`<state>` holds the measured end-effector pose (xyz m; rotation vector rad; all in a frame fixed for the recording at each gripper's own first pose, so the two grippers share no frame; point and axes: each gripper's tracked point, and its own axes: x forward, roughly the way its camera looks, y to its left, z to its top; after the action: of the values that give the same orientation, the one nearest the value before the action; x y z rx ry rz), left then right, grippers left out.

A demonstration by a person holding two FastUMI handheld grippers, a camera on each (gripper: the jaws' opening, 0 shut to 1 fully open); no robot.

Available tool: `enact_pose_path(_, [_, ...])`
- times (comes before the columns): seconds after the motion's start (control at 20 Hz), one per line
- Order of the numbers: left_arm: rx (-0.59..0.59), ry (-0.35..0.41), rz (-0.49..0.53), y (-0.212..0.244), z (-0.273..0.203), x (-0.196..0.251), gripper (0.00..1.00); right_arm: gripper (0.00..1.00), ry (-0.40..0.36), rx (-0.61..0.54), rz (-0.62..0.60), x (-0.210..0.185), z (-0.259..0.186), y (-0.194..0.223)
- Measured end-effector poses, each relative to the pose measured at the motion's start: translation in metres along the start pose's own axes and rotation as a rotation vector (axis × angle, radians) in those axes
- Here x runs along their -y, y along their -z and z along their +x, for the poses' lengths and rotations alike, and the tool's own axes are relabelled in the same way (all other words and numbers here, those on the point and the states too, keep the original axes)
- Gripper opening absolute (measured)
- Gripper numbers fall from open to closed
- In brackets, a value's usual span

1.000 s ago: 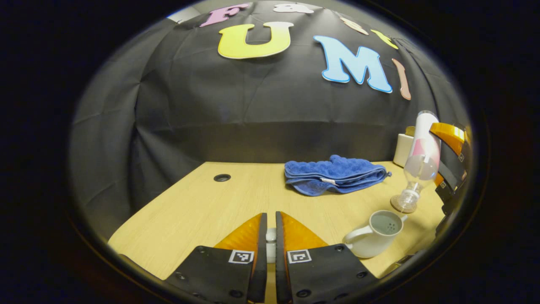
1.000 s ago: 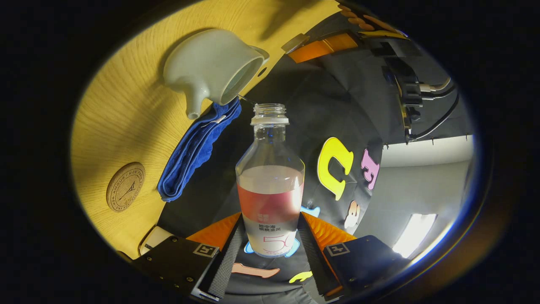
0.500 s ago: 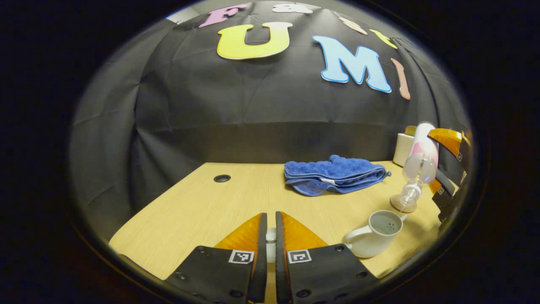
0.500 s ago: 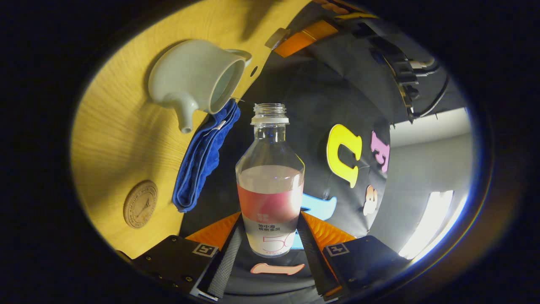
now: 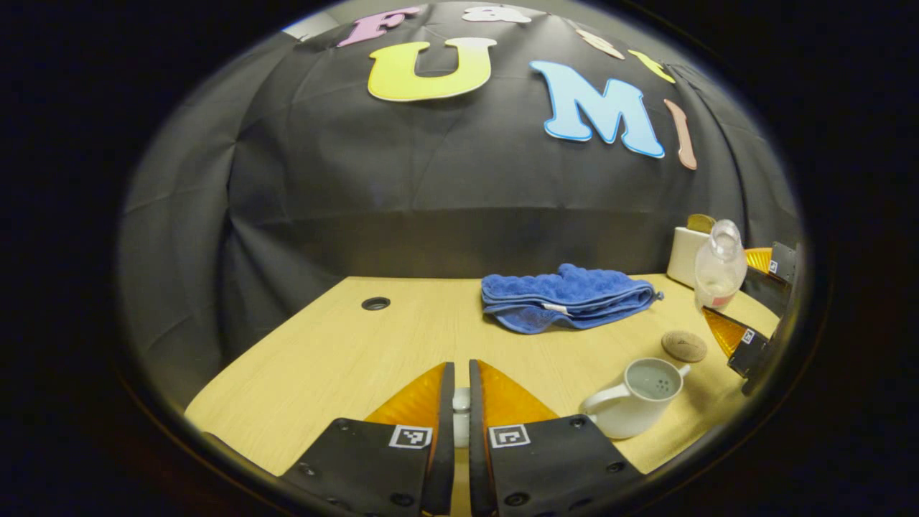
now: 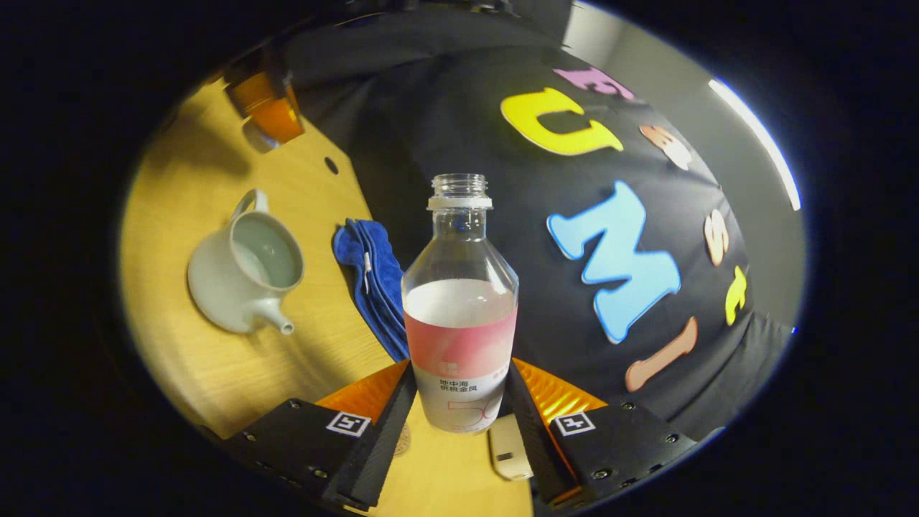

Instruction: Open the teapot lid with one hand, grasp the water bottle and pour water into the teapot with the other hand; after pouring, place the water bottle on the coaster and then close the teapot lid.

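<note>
Over table, right side: right gripper (image 6: 459,402) clamps water bottle (image 6: 459,316) low on label w/ both fingers, roughly upright; prob. for set-down on coaster (image 5: 683,345).
Left gripper (image 5: 460,409): jaws nearly closed on small white piece, likely lid, held clear of teapot (image 5: 635,397).
Bottle look: clear, uncapped, pink label, part full.
Teapot: lidless, pale, on table near coaster.
</note>
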<state>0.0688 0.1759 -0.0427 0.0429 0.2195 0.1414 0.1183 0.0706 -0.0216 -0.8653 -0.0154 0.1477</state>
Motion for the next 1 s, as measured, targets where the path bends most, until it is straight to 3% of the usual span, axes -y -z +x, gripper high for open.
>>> enact_pose_path(0.25, [0.001, 0.0, -0.002, 0.001, 0.0, 0.0, 0.15, 0.78, -0.102, -0.039, 0.481, -0.009, 0.013, 0.011])
enact_pose_path(0.4, [0.002, 0.001, -0.004, 0.0, 0.001, 0.001, 0.15, 0.78, -0.111, -0.078, 0.677, -0.009, 0.02, 0.024])
enact_pose_path(0.65, [0.002, 0.003, 0.0, 0.001, 0.001, 0.002, 0.15, 0.78, -0.114, -0.123, 0.842, -0.013, 0.024, 0.047])
enact_pose_path(1.0, [-0.008, 0.005, 0.004, 0.004, 0.002, 0.003, 0.15, 0.78, -0.107, -0.134, 0.881, -0.014, 0.028, 0.057])
